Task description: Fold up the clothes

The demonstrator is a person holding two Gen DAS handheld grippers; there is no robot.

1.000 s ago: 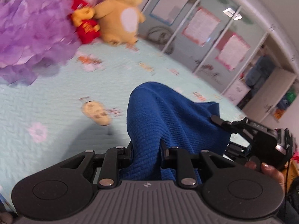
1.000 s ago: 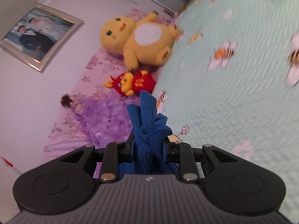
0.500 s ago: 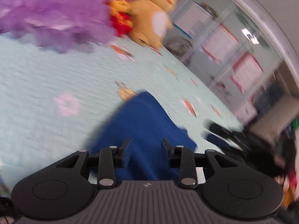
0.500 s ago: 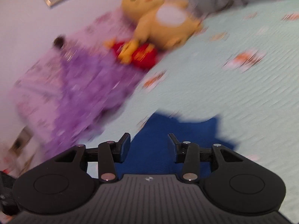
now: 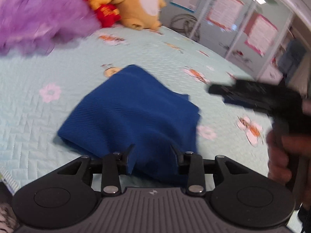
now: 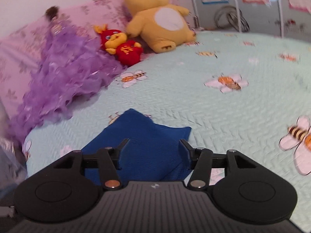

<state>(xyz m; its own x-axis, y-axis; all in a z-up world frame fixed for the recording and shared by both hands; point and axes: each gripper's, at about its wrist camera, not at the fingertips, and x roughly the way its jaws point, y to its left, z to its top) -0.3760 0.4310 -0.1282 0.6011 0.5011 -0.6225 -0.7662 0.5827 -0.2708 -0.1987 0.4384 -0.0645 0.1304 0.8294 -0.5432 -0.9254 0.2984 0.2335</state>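
A blue knit garment [image 5: 134, 114] lies folded in a loose heap on the pale green bedspread [image 5: 58, 62]. It also shows in the right wrist view [image 6: 143, 147]. My left gripper [image 5: 152, 150] is open and empty just above the garment's near edge. My right gripper [image 6: 154, 144] is open and empty over the garment's near side. The right gripper also shows, blurred, at the right of the left wrist view [image 5: 252, 97], held by a hand and clear of the garment.
A purple frilly garment [image 6: 64, 73] lies at the left by a pink pillow [image 6: 21, 44]. A yellow plush toy [image 6: 161, 21] and a small red plush toy [image 6: 122, 46] sit at the head of the bed. Glass doors [image 5: 233, 19] stand behind.
Both grippers let go of the blue garment and opened. The garment dropped from hanging in the jaws onto the bedspread. Both grippers drew back a little.
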